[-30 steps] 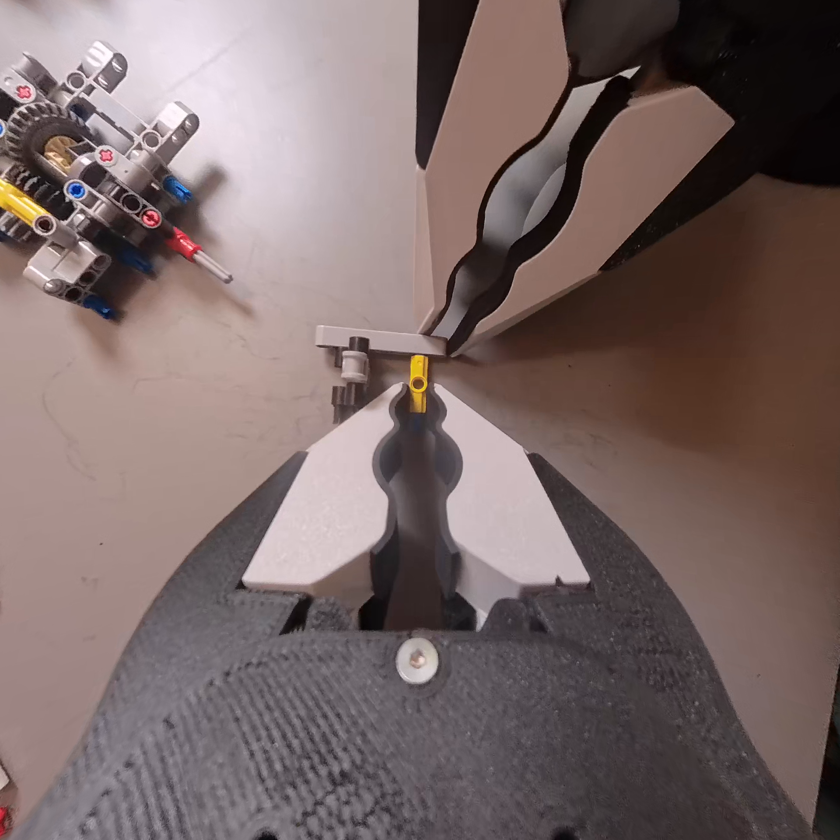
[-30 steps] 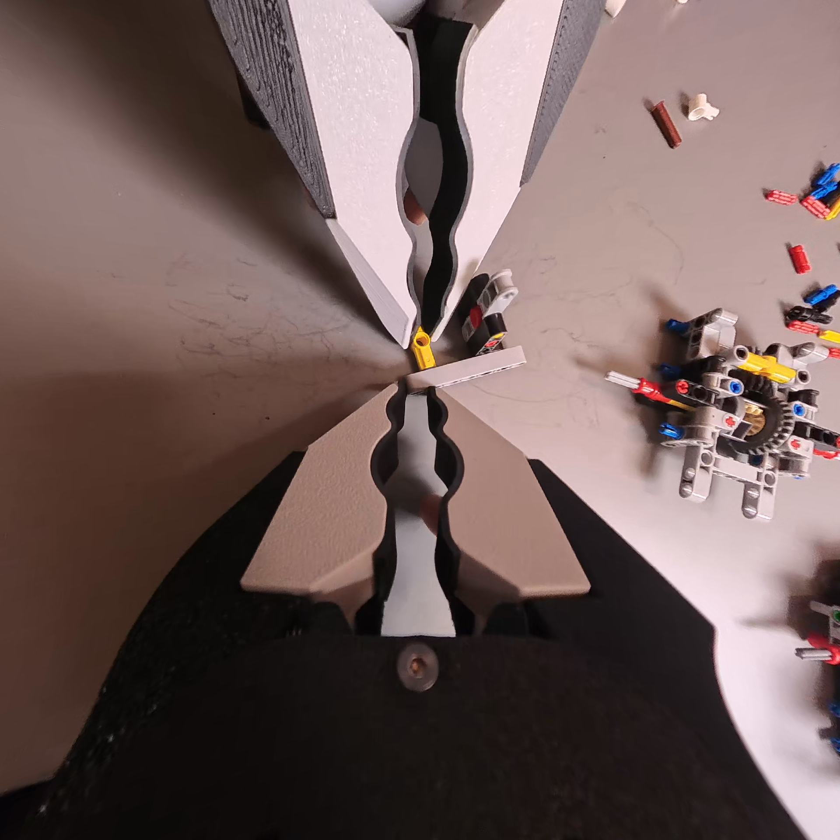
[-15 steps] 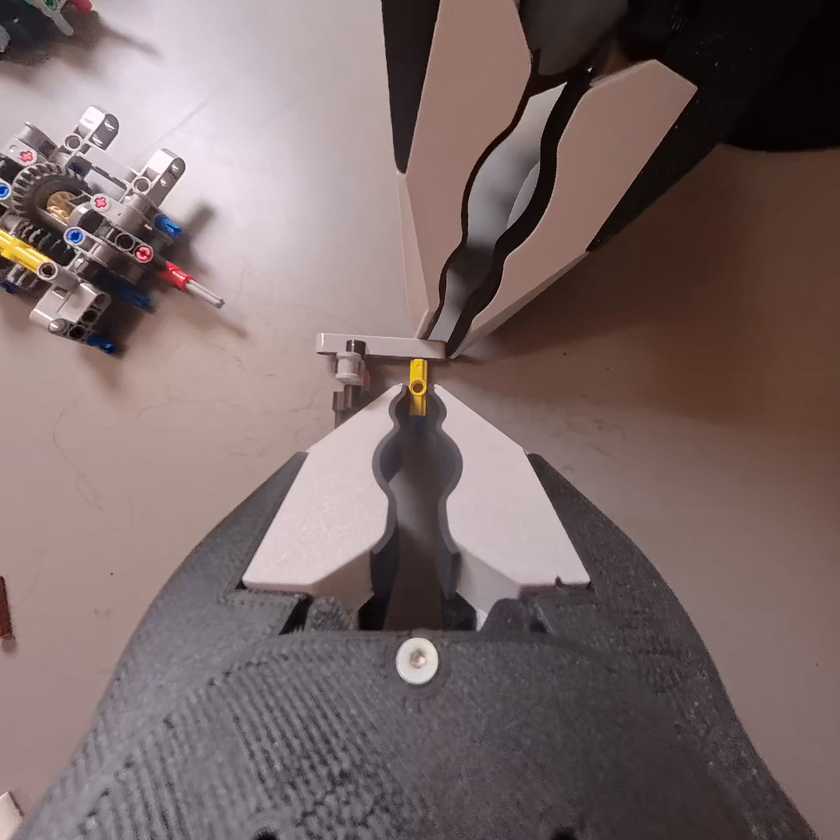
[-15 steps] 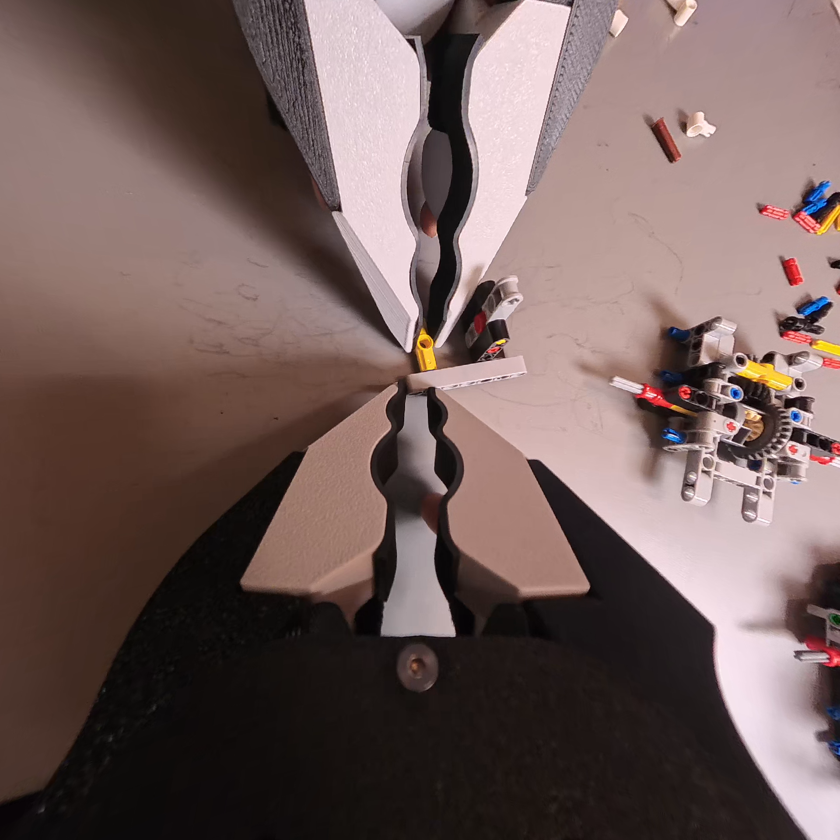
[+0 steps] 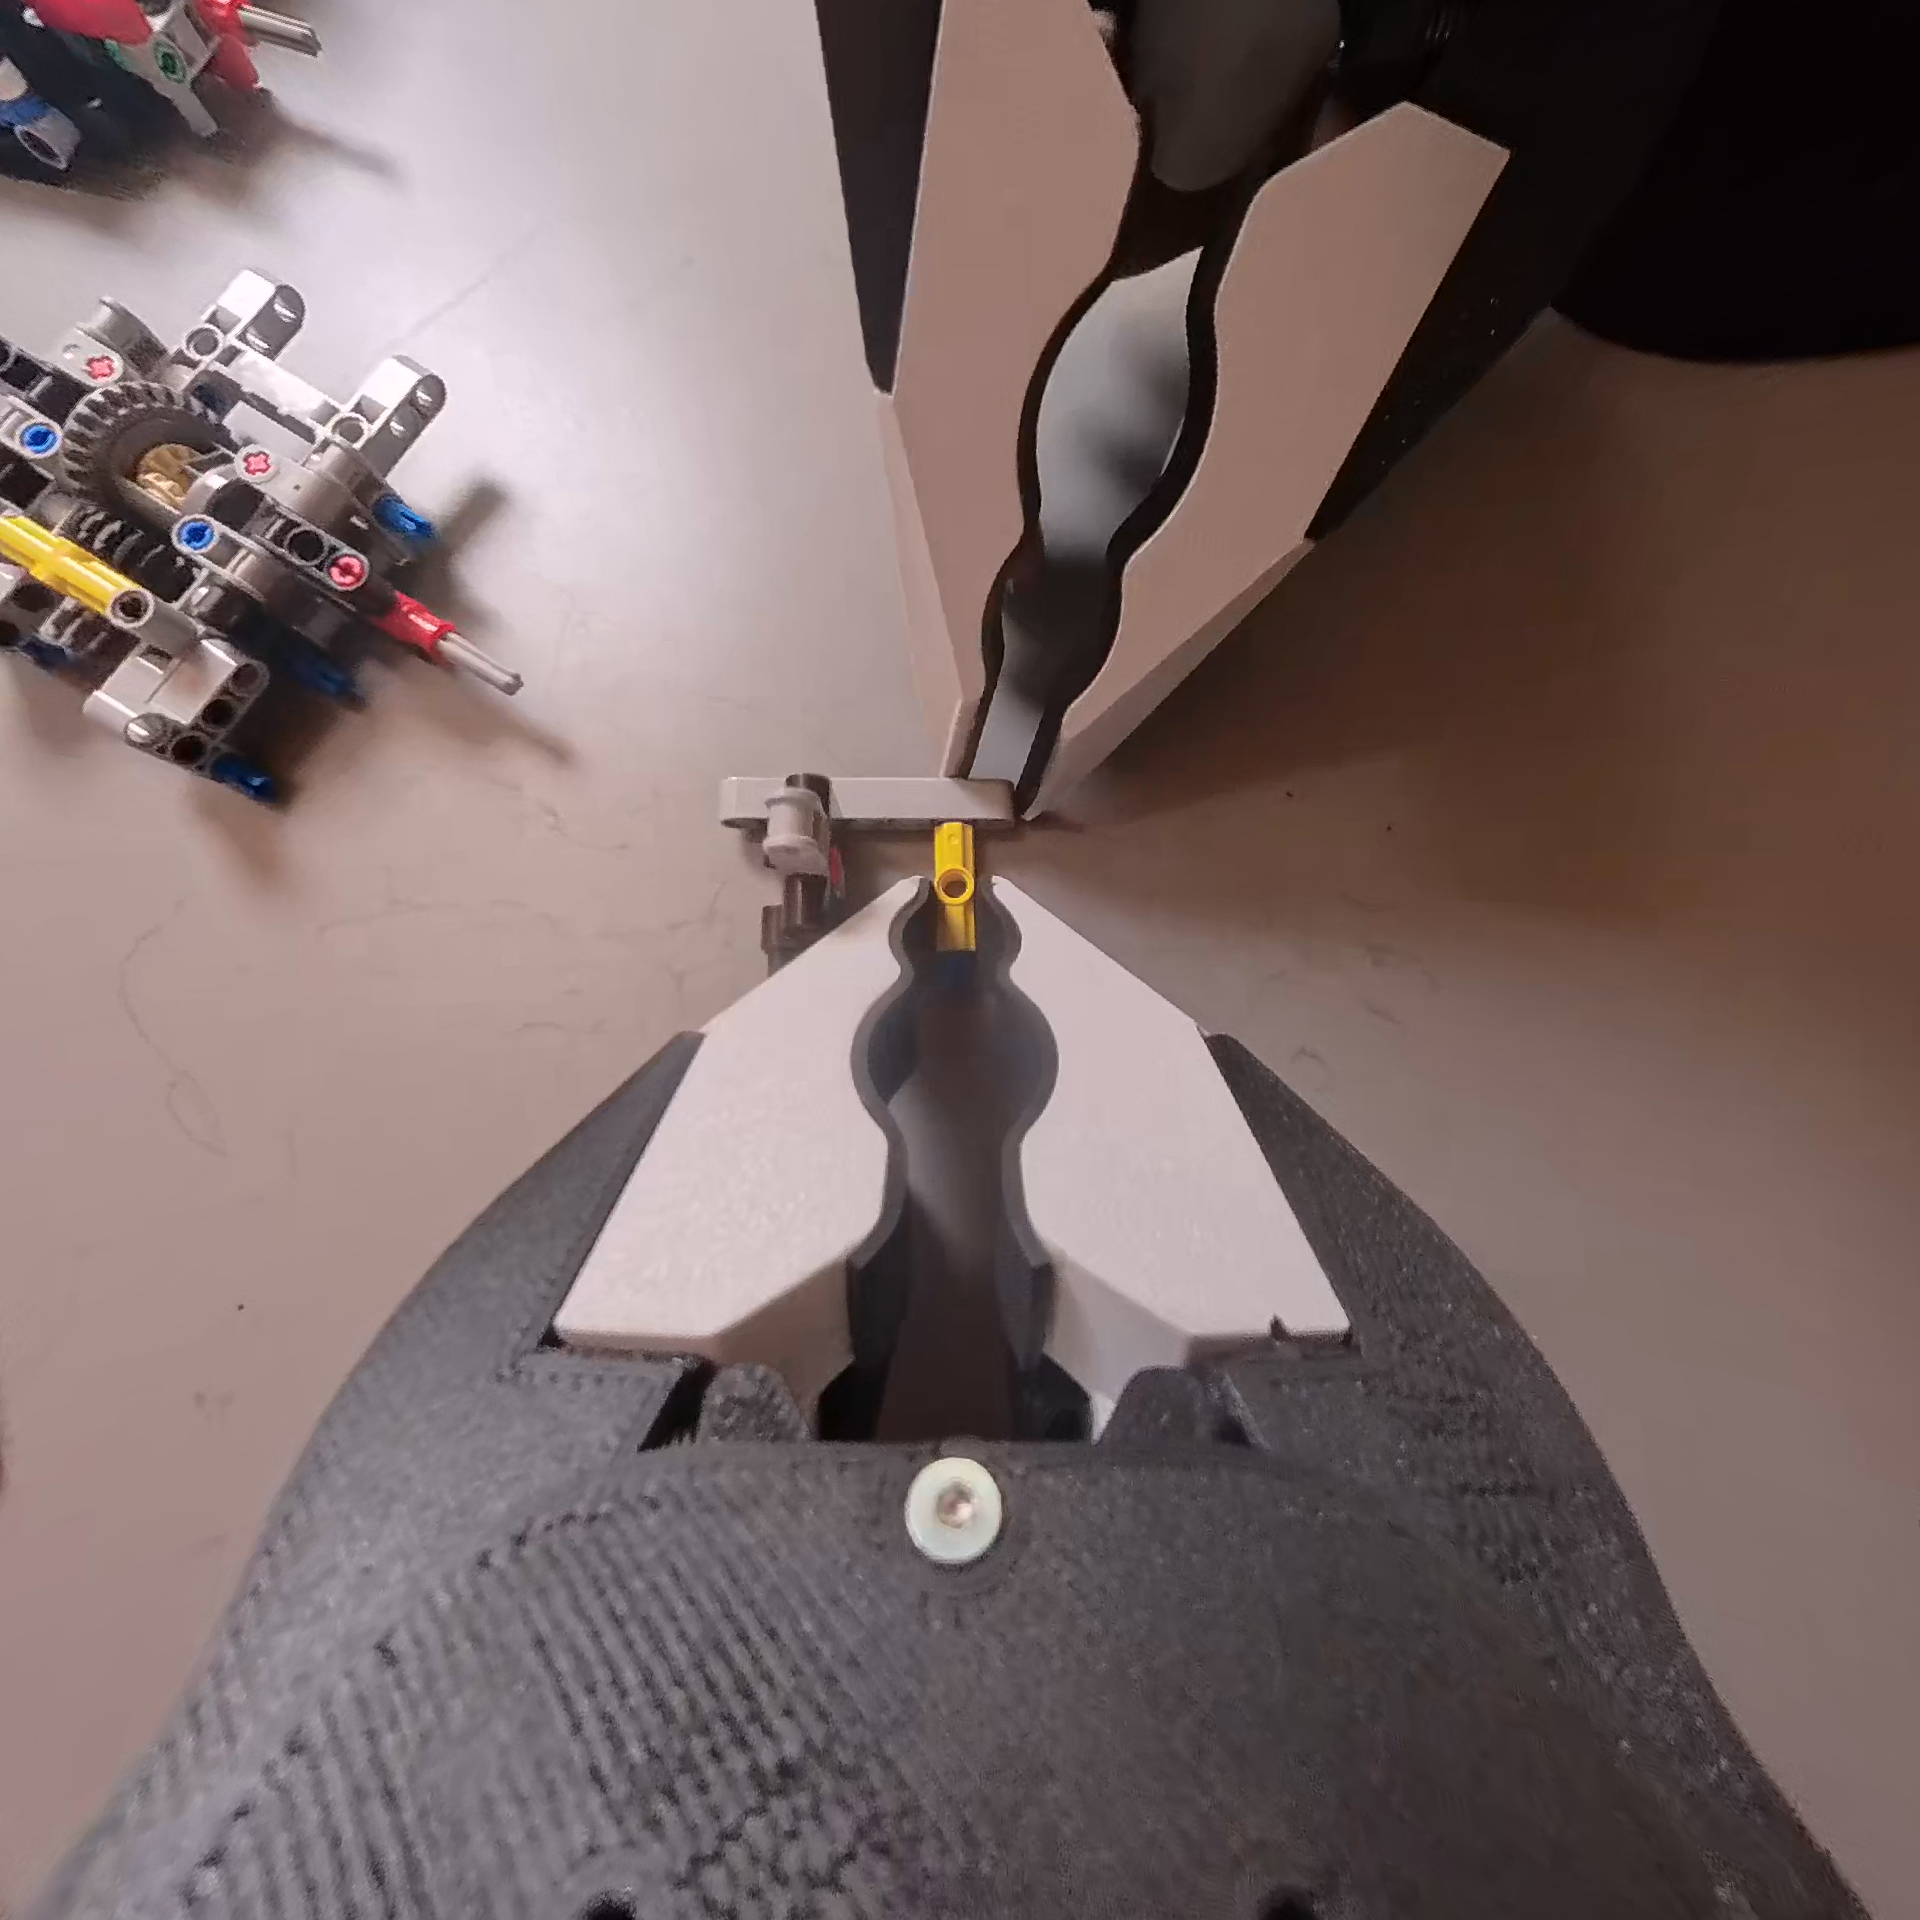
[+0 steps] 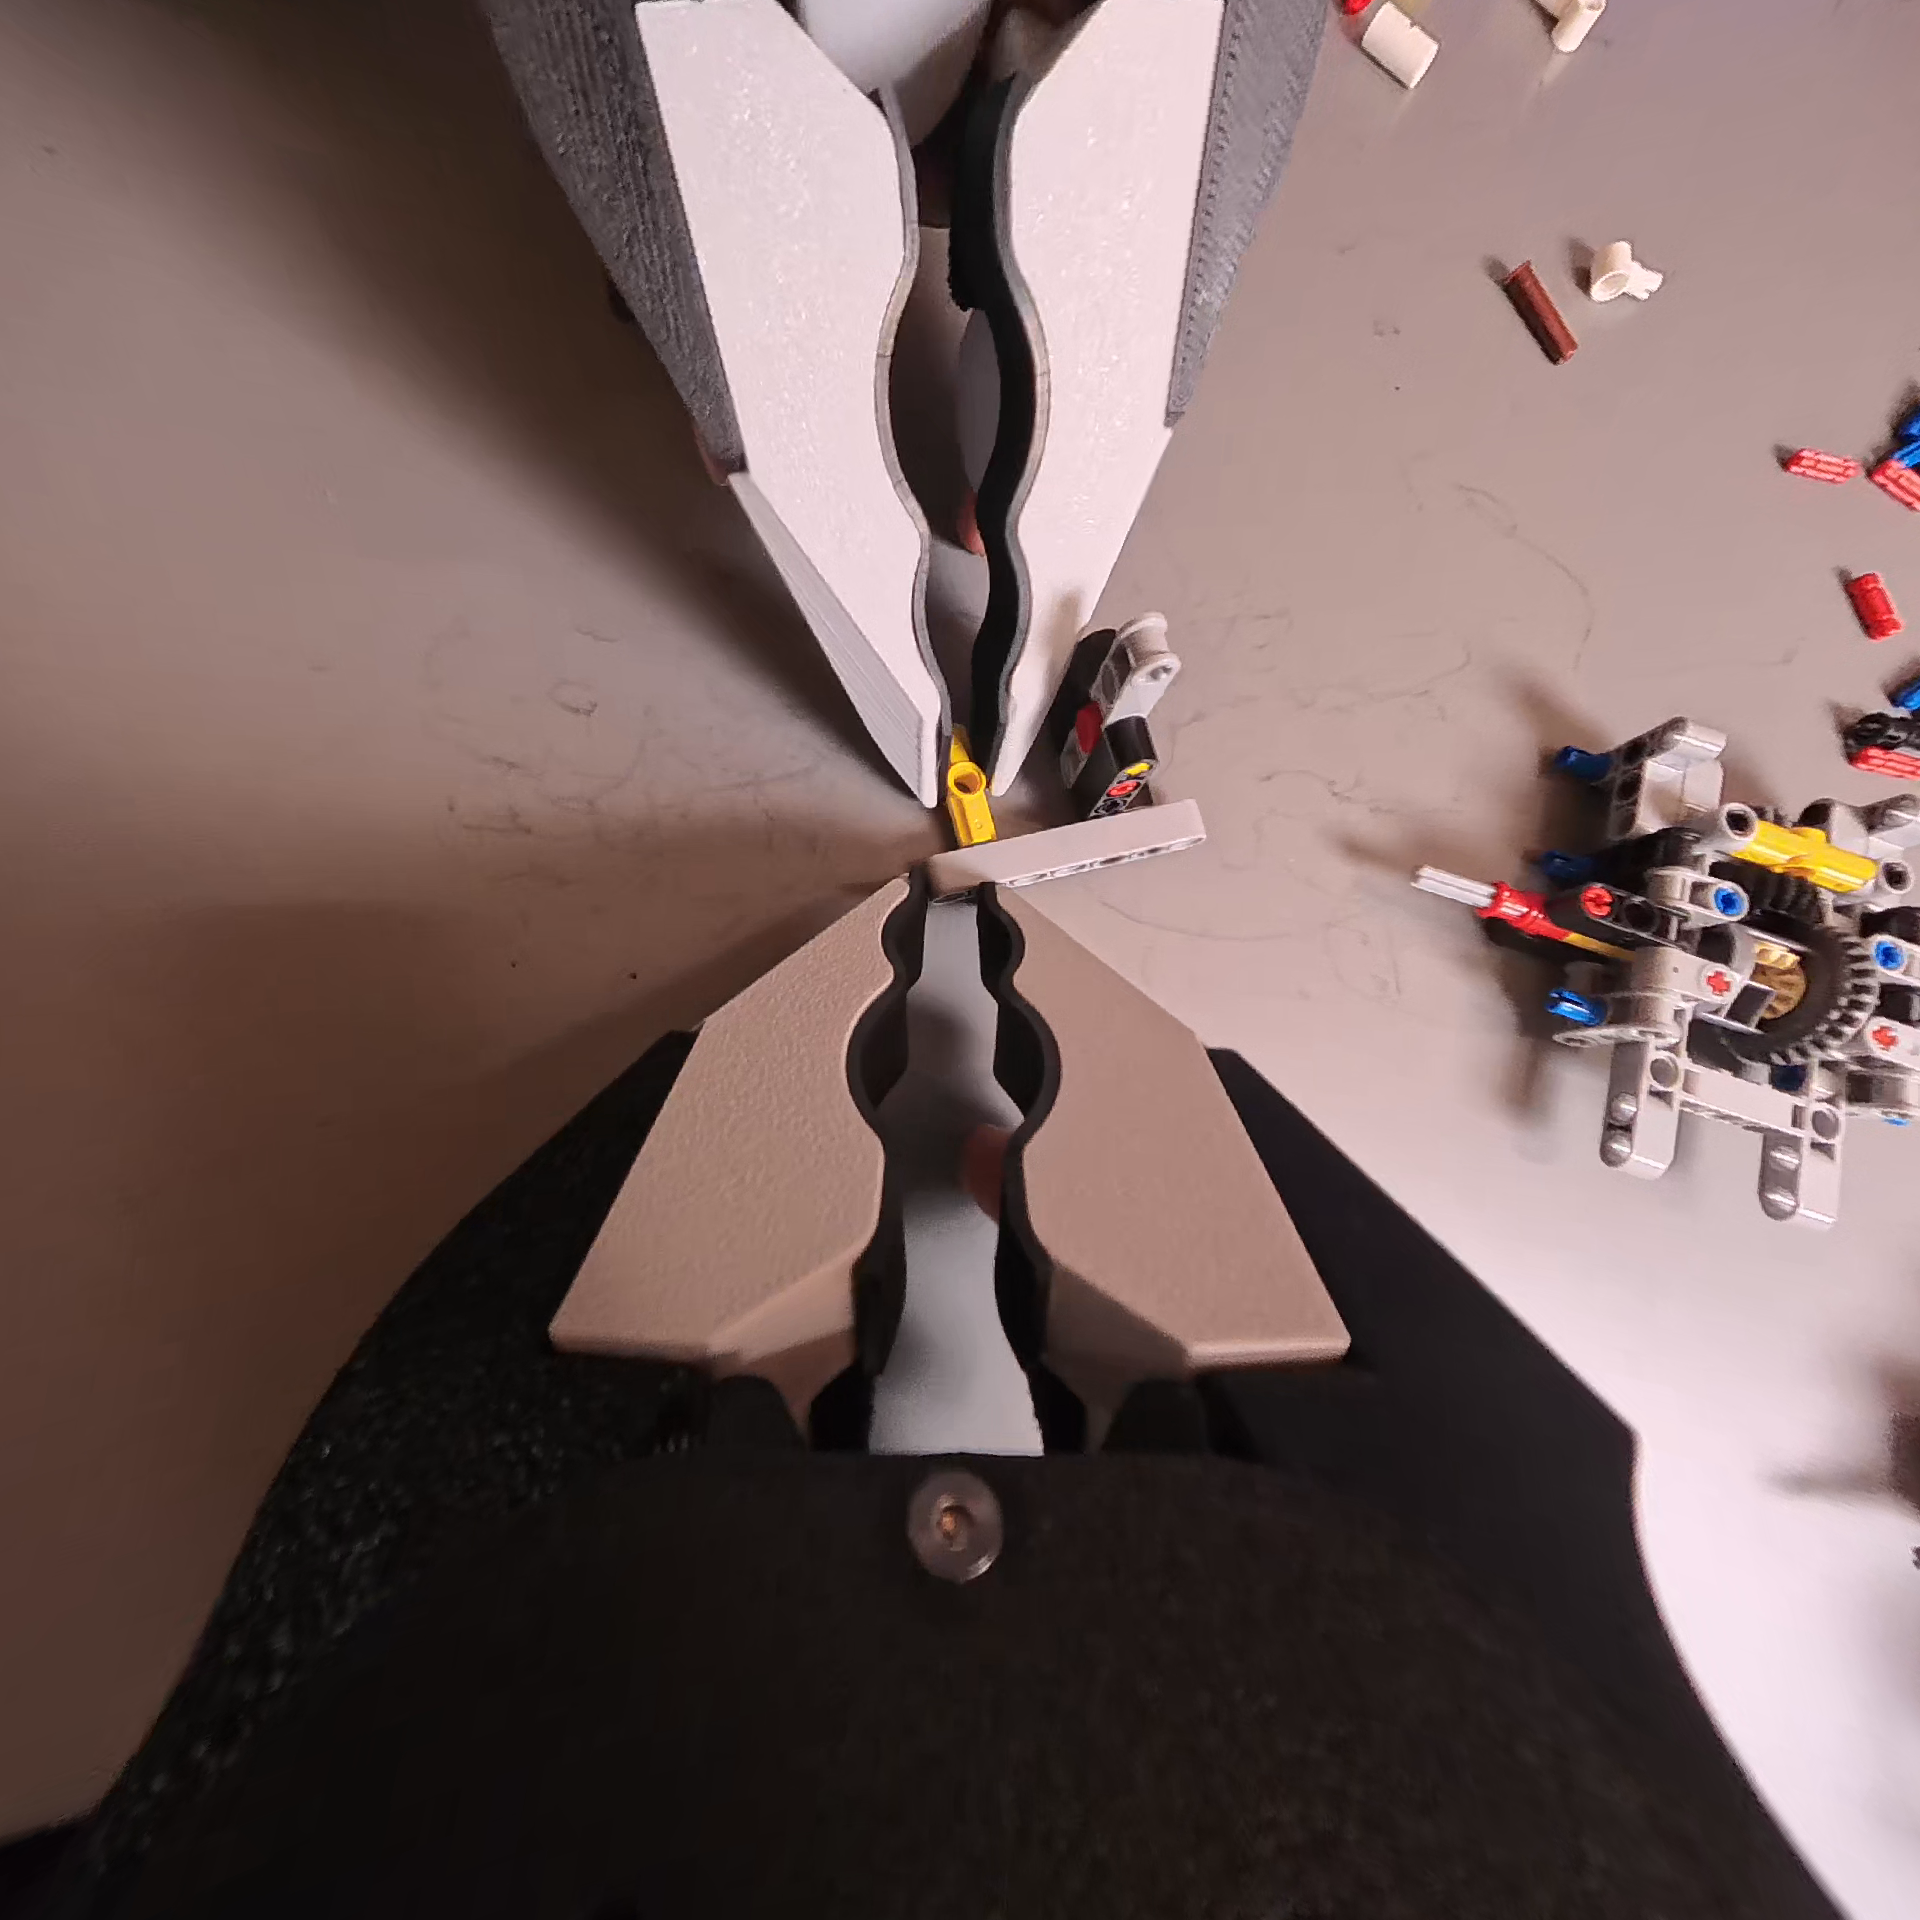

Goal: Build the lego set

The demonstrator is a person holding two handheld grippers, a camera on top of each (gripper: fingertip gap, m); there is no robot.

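Your left gripper is clenched on a small yellow connector pin, both fingertips pressed to its sides; the pin's long axis runs straight out along the fingers, its free end touching a light grey beam. Your right gripper clamps one end of that beam, which lies crosswise to the pin.

Only the left wrist view shows the grey bush and dark axle hanging off the beam's far end. Only the right wrist view shows the row of holes along the beam's edge, and the loose red, blue and cream pieces toward the table's far right edge.

Both grippers meet tip to tip, nearly head-on, low over the tan table. A geared assembly sits well apart.
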